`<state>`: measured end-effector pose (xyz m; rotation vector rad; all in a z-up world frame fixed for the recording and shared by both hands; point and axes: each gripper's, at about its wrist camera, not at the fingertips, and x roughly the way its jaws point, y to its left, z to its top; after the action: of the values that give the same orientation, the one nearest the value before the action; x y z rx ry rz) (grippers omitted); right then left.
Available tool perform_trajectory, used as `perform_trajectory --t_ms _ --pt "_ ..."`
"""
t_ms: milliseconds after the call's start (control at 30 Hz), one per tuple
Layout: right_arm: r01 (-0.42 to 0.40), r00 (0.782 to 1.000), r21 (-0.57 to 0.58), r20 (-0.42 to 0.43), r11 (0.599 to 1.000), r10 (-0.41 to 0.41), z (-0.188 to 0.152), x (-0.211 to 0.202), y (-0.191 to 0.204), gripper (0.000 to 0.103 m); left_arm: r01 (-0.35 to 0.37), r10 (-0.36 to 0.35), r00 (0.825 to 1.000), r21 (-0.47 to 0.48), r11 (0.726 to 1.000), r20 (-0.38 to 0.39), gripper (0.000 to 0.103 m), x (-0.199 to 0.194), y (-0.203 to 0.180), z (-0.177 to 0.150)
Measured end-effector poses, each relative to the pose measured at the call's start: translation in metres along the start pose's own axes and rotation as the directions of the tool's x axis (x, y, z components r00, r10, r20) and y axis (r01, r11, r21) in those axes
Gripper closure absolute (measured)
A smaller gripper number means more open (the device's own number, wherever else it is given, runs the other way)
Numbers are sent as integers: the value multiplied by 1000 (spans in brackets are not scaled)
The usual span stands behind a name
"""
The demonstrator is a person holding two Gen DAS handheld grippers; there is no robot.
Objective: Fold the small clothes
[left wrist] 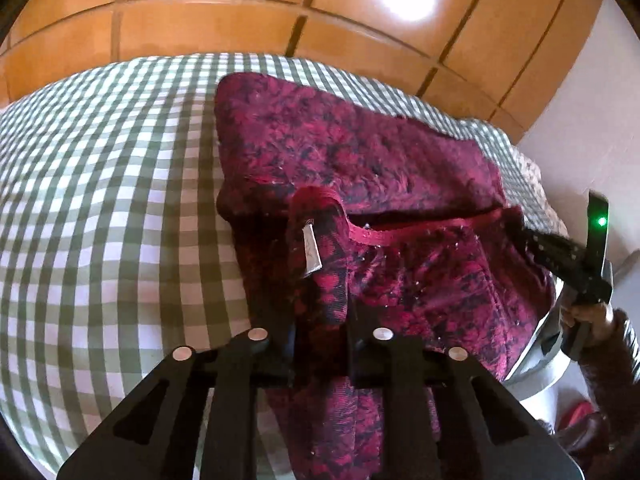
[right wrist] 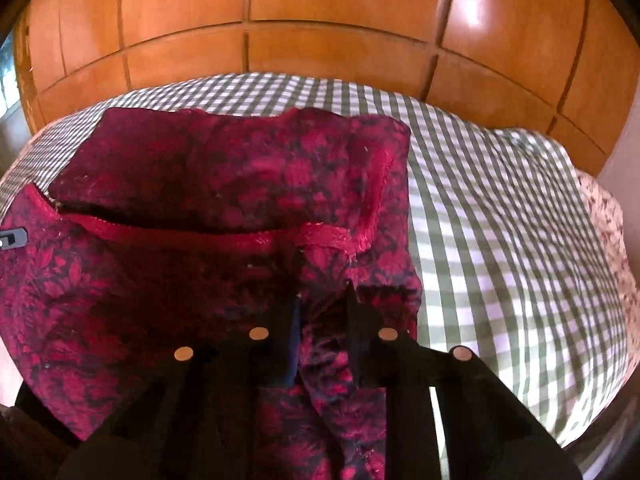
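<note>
Two black two-finger grippers grip one small garment of dark red fabric with a black leafy print [left wrist: 360,152], which lies spread over a bed covered in a green-and-white checked sheet [left wrist: 112,184]. The left gripper [left wrist: 320,332] has its jaws drawn in tight on a bunched fold of the cloth at the garment's near left edge, where a small white label [left wrist: 311,254] hangs just below the red-trimmed hem. The right gripper [right wrist: 323,320] is likewise pinched closed on a fold at the garment's near right edge, with cloth draping down between and under its fingers. In the left wrist view the right gripper shows at the far side, a green light glowing on it, held by a hand [left wrist: 592,316] in a dark sleeve. Behind the bed stands a glossy orange-brown wooden panelled wardrobe [right wrist: 320,12].
</note>
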<state>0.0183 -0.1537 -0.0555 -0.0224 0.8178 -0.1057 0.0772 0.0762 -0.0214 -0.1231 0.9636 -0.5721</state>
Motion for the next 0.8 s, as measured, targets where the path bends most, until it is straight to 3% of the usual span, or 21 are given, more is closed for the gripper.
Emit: perform_trajectory --t_ms 267,433,633,800 --pt "-115 990 96 95 989 106 11 -60 -18 89 50 -53 990 28 998 128 91 -47 -6 -14" --pt "-157 976 137 174 978 132 45 -82 -29 89 58 -66 971 44 997 229 91 -64 -12 16" --pt "-175 970 212 202 961 132 93 -54 -46 89 -29 16 967 48 998 254 91 -42 -3 68" --pt "-123 976 221 202 968 78 133 -20 -44 89 -112 98 961 38 993 260 91 -14 5 110"
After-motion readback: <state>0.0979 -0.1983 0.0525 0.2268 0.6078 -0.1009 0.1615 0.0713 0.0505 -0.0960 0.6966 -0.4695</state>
